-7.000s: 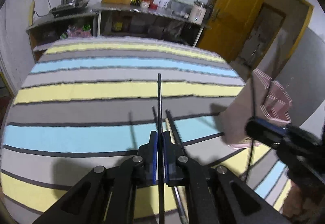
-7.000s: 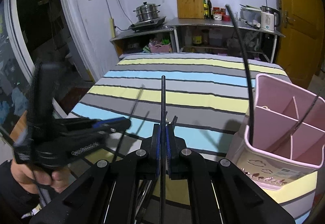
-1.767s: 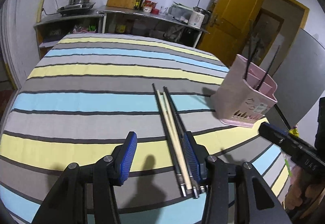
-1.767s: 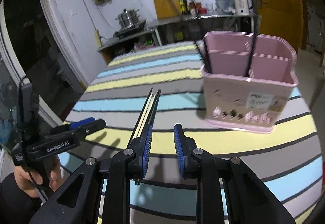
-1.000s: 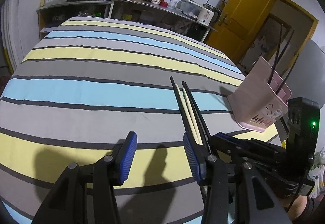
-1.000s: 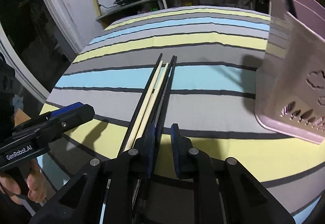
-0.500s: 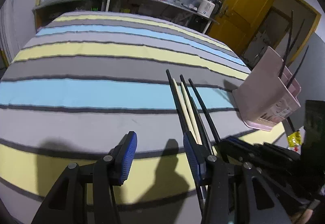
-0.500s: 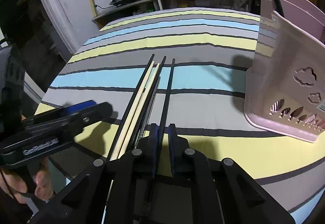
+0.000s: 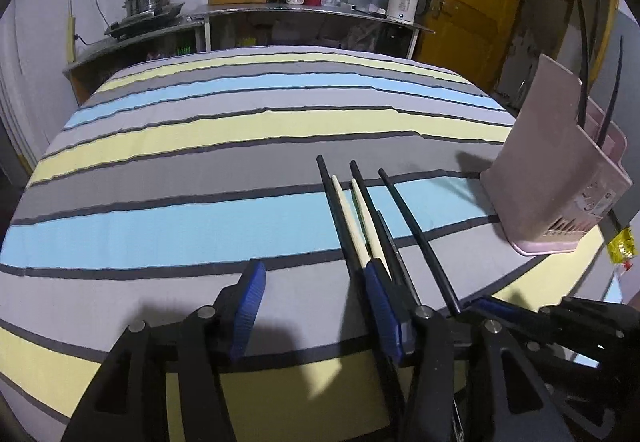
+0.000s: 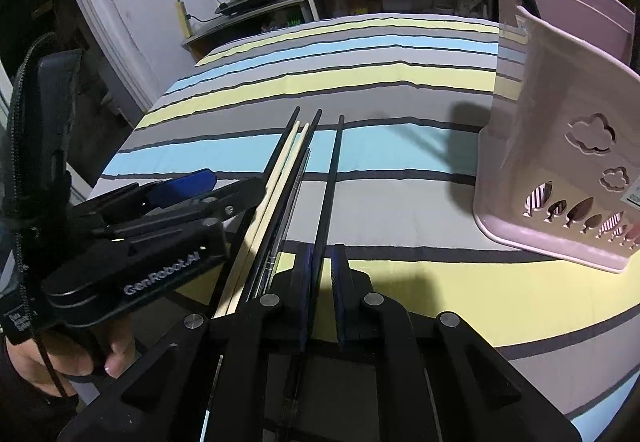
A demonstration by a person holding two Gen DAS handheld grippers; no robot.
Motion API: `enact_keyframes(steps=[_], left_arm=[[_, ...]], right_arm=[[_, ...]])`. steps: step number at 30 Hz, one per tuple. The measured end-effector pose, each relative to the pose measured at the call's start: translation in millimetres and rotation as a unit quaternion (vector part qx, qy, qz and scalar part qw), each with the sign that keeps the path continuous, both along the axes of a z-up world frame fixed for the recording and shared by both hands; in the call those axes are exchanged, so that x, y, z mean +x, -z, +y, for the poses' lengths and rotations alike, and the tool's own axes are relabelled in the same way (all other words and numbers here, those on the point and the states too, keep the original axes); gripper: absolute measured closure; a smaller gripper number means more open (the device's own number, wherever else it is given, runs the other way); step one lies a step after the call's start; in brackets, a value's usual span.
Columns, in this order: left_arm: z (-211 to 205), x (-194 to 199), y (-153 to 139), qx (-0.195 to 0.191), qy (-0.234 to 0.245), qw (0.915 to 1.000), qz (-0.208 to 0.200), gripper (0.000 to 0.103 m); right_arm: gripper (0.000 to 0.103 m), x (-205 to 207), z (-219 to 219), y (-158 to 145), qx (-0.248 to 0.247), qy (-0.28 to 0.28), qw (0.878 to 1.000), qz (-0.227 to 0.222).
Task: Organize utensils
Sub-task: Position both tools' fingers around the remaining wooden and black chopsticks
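Note:
Several chopsticks (image 9: 356, 217), black and pale, lie in a bundle (image 10: 284, 169) on the striped cloth. My right gripper (image 10: 323, 274) is shut on one black chopstick (image 10: 330, 177), which sits a little to the right of the bundle. In the left wrist view this chopstick (image 9: 416, 234) runs into the right gripper (image 9: 480, 312). My left gripper (image 9: 316, 306) has its jaws opening, with only cloth between them; its right finger is against the bundle. The left gripper (image 10: 216, 189) hovers left of the bundle. A pink caddy (image 9: 560, 181) stands to the right (image 10: 560, 161) with black chopsticks (image 9: 580, 41) upright in it.
The striped cloth (image 9: 200, 217) covers the whole table. A hand (image 10: 80, 358) grips the left gripper's handle at the near left edge. Behind the table is a counter (image 9: 300, 11) with a steamer pot, cutting board, bottles and kettle. A yellow door (image 9: 468, 1) is at the back right.
The right gripper closed on one black chopstick and drew it right, apart from the bundle. The left gripper shifted in beside the bundle, close to the right gripper.

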State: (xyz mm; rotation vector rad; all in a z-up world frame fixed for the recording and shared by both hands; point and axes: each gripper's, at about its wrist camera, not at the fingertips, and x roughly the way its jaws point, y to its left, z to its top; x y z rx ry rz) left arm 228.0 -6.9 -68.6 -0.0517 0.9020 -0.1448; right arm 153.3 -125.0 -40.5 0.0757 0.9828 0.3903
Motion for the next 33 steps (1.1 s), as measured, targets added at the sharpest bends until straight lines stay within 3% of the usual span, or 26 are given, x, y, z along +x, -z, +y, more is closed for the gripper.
enact_keyframes(steps=[7,19,23,29,33], left_arm=[[0.7,3.7,0.8,0.004,-0.006,1.0000,-0.005,0.047],[7.6,-6.3,0.1,0.039,-0.007,0.9992,-0.001,0.060],[21.1,-8.0,-2.1,0.022,-0.012,0.9997,0.008,0.071],[35.9,8.7,-5.0,-0.036,-0.019,0.9987,0.030,0.071],[38.7,17.3,-3.8,-0.049,-0.023,0.9980,0.032,0.071]], right_arm=[[0.093,-1.0,-0.8,-0.3,-0.001,0.003,1.000,0.000],[0.093,-1.5,-5.3,-0.3,-0.003,0.008,1.000,0.002],[0.092,0.0,-2.8,-0.3,-0.004,0.002,1.000,0.006],[0.092,12.7,4.9,-0.6,-0.011,0.003,1.000,0.008],[0.092,24.2,7.9,-2.2,-0.019,0.011,1.000,0.005]])
